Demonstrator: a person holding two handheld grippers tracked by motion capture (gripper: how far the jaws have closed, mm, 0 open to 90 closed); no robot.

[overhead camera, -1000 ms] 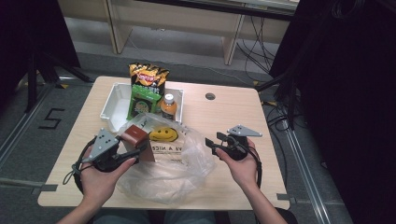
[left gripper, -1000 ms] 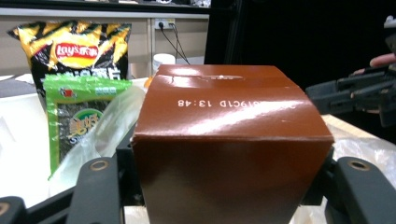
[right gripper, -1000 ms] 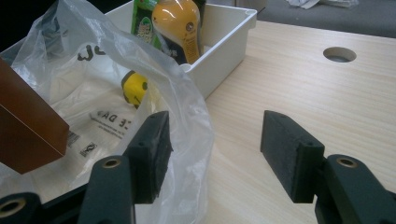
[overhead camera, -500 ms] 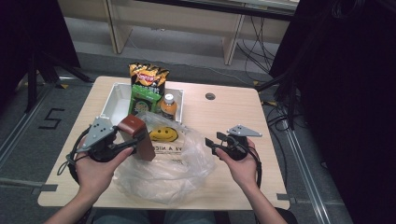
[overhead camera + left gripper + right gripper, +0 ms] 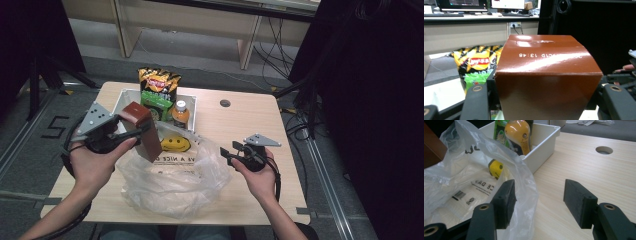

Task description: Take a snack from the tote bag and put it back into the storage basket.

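Brown box [image 5: 142,127] sits pinched in the left claw [image 5: 131,134], lifted above the near-left part of the counter [image 5: 250,120], over the clear plastic bag [image 5: 175,175] that sprawls along the near edge. Just behind it, a white tray [image 5: 192,100] near the far edge holds a chip bag [image 5: 159,82], a green packet [image 5: 157,102] and an orange bottle [image 5: 180,114]. Right claw [image 5: 229,152] hovers spread and empty beside the bag's right rim.
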